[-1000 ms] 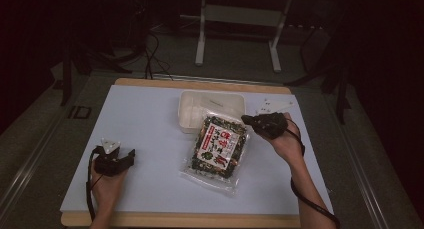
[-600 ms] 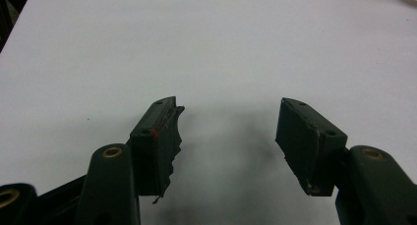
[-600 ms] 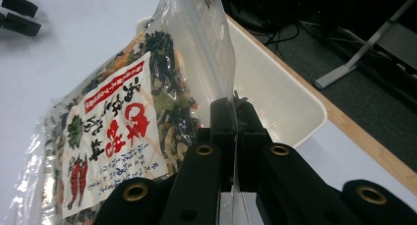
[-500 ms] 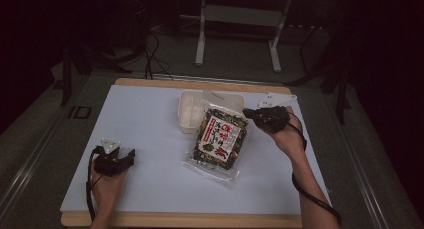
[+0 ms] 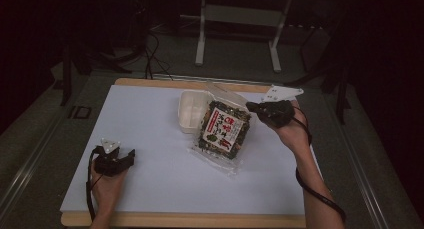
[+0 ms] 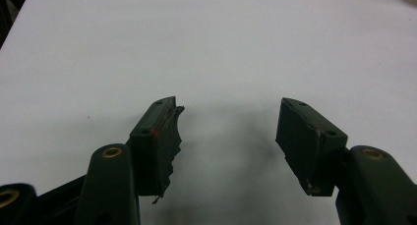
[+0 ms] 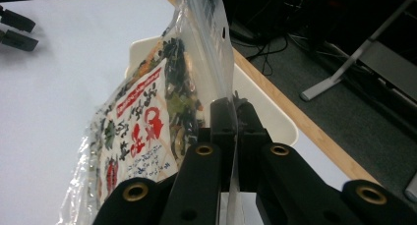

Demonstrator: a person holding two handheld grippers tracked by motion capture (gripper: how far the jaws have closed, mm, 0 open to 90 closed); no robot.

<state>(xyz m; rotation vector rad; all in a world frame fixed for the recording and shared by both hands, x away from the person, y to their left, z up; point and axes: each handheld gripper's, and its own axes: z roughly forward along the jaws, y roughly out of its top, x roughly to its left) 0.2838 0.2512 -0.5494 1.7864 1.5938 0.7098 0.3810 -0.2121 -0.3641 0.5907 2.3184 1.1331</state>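
A clear plastic bag [image 5: 223, 131] of dark dried food with a red and white label hangs tilted, its lower end trailing on the white table [image 5: 150, 119]. My right gripper [image 5: 251, 107] is shut on the bag's [image 7: 147, 131] upper edge; in the right gripper view the film runs pinched between the jaws [image 7: 231, 131]. Behind the bag stands a shallow white container [image 5: 190, 108], partly covered by it. My left gripper [image 5: 131, 157] rests on the table at the near left, open, with nothing between its fingers [image 6: 228, 131].
The table's wooden edge [image 5: 150, 82] runs along the far side. Beyond it stand a white metal frame [image 5: 240, 19] and cables on the dark floor. Wide bare table surface lies between the two grippers.
My right gripper has risen with the bag's top edge, tipping the bag up over the container. The left gripper has stayed put.
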